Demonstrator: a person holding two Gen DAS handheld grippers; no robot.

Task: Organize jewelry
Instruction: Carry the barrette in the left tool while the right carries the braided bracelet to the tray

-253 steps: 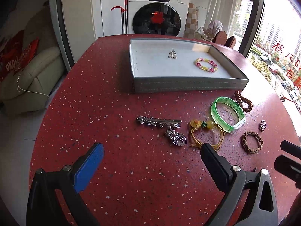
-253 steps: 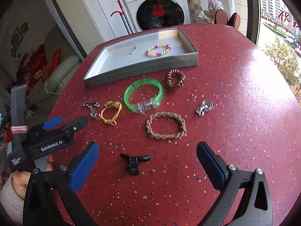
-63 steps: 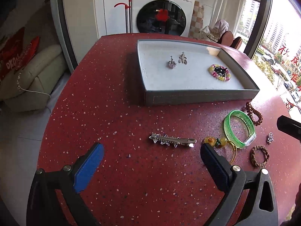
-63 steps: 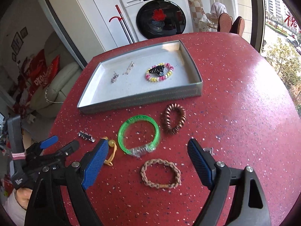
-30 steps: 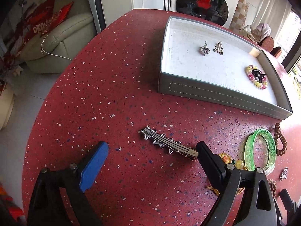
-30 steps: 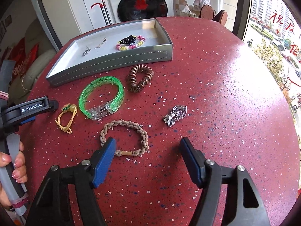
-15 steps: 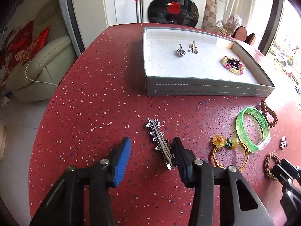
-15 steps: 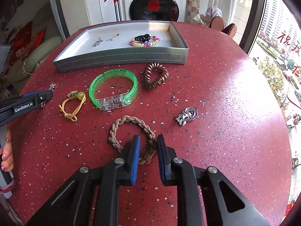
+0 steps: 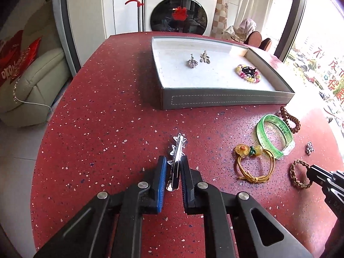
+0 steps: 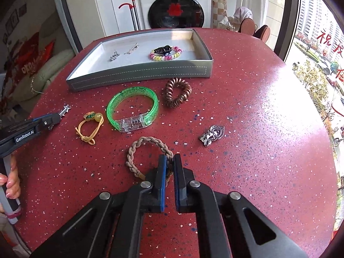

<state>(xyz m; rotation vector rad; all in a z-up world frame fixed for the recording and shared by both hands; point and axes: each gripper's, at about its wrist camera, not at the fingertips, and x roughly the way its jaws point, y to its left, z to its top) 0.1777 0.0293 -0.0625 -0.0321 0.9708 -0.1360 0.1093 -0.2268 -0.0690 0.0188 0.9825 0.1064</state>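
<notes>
My left gripper (image 9: 173, 161) is shut on a silver spiked hair clip (image 9: 177, 148) lying on the red table; it also shows in the right wrist view (image 10: 65, 109). My right gripper (image 10: 167, 160) is shut on a braided tan bracelet (image 10: 137, 150), gripping its right side. The grey tray (image 9: 225, 101) holds two silver charms (image 9: 192, 62), a pastel bead bracelet (image 9: 250, 78) and a black claw clip (image 10: 162, 50).
On the table lie a green bangle (image 10: 133, 107), a brown coil hair tie (image 10: 178, 92), a yellow cord hair tie with beads (image 10: 89, 126) and a silver heart charm (image 10: 212, 135). A washing machine (image 9: 180, 10) stands beyond the table; a sofa (image 9: 28, 86) at left.
Both grippers have closed: the left around the silver hair clip, the right around the braided bracelet. Earlier, a silver charm and the black claw clip went into the tray.
</notes>
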